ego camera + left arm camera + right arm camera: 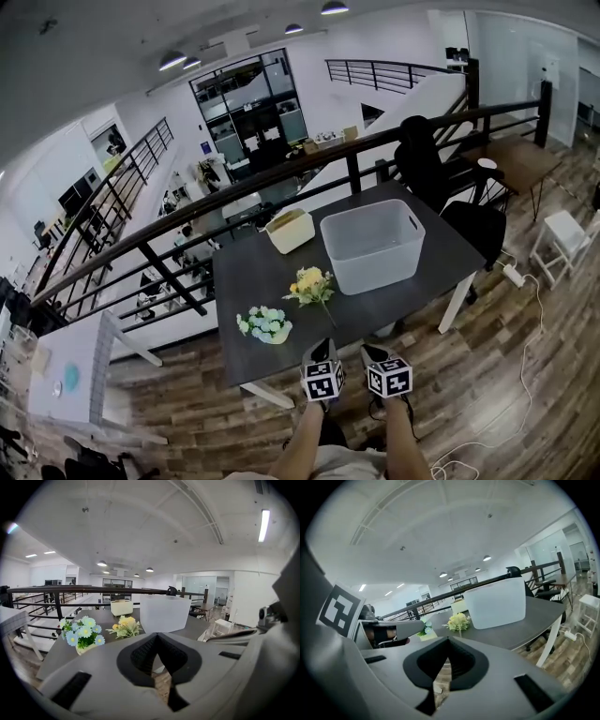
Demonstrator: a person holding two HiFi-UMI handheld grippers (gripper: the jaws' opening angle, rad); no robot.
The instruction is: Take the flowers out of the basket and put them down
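The jaws of my left gripper (157, 638) are pressed together with nothing between them, and those of my right gripper (448, 643) are the same. Through the slit under each pair I see only wooden floor (487, 375), so both hang off the near edge of the table (412, 281), not over it.

The blue flowers (265, 324) sit in their small pot close to that near edge, left of my grippers. The yellow flowers (312, 284) lie further in, just beside the basket (372, 246) but apart from it. From above, the basket looks empty, so I judge the job done, with nothing left to lift out.

The tabletop between the two bunches and the edge is bare, giving me room to come in low. A cream box (290, 230) stands near the far edge, with the railing (281, 183) right behind it. A dark chair (427, 159) crowds the far right corner.
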